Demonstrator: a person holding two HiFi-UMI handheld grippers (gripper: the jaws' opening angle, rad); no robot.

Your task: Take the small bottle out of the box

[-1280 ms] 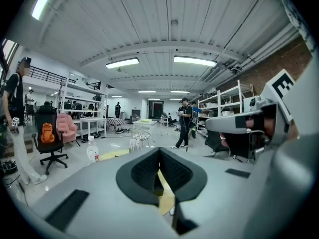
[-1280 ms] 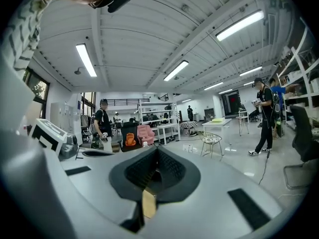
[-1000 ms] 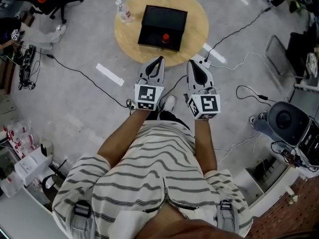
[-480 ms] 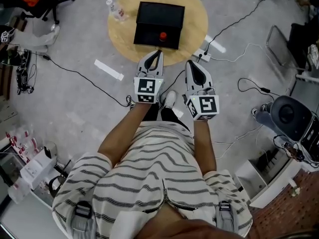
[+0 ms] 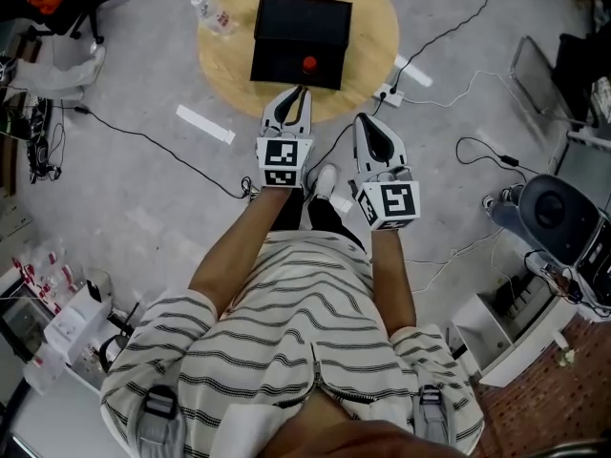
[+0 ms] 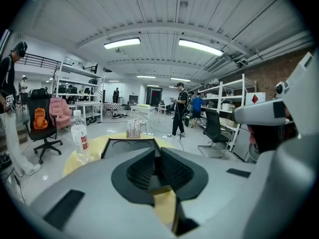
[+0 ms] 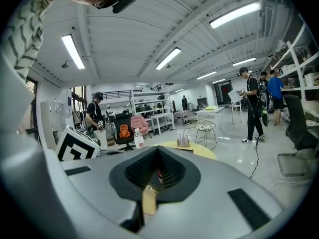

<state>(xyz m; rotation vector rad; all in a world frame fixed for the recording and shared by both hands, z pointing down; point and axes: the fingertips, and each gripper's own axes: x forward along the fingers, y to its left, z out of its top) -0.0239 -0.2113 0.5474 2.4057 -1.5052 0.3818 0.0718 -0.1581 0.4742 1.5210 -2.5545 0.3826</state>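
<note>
A black open box sits on a round wooden table ahead of me. Inside it, near the front, shows a red-capped small bottle. My left gripper is shut on nothing, its tip just short of the table's near edge below the box. My right gripper hangs beside it over the floor, also shut and empty. In the left gripper view the box lies beyond the closed left gripper. The right gripper points toward the table.
A clear water bottle stands on the table left of the box, and a small tube rack behind it. Cables and a power strip cross the floor. A white strip lies at left. Several people stand far off.
The table and box have drawn closer to both grippers and slid left in the head view. The left gripper's tip now nearly reaches the table's edge. Both stay shut.
</note>
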